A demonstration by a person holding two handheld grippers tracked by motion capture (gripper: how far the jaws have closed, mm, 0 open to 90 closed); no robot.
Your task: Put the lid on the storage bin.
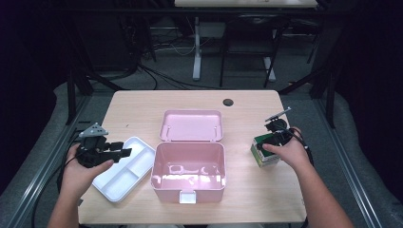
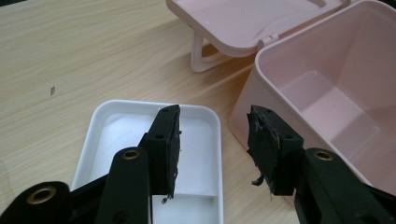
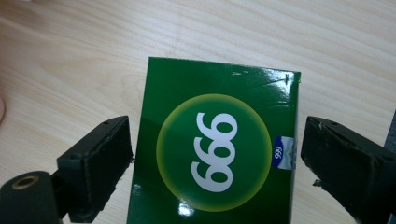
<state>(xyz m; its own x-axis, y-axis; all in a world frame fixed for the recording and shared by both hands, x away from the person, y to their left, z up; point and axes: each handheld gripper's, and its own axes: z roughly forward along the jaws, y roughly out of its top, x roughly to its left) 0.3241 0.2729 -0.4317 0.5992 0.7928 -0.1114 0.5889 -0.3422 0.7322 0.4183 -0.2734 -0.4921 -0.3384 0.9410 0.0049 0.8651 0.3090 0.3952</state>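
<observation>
Right hand-held gripper [image 3: 215, 154] is spread wide, one jaw on each side of the green box [image 3: 212, 144]. There's a thin gap on both sides, so the pads aren't pressing it, nothing gripped. You're looking straight down onto the glossy top with the yellow circle and white numerals. In the high view that box [image 1: 264, 149] sits on the desk [image 1: 247, 199] near the right edge, under the right hand [image 1: 287, 151], well apart from the pink case.

Left hand-held gripper [image 2: 215, 144] is open too and empty, with frayed pads. It hangs over the near end of the white tray [image 2: 109, 135], pointing toward the pink case [image 2: 327, 93]. From above, the left hand [image 1: 85, 168] holds it over the tray [image 1: 124, 168], which lies at an angle just beside the case's left wall.

The case [image 1: 188, 172] sits mid-desk, empty inside, lid [image 1: 192, 125] flipped back flat behind it. A dark round hole [image 1: 228, 102] is in the desk near the far edge.
</observation>
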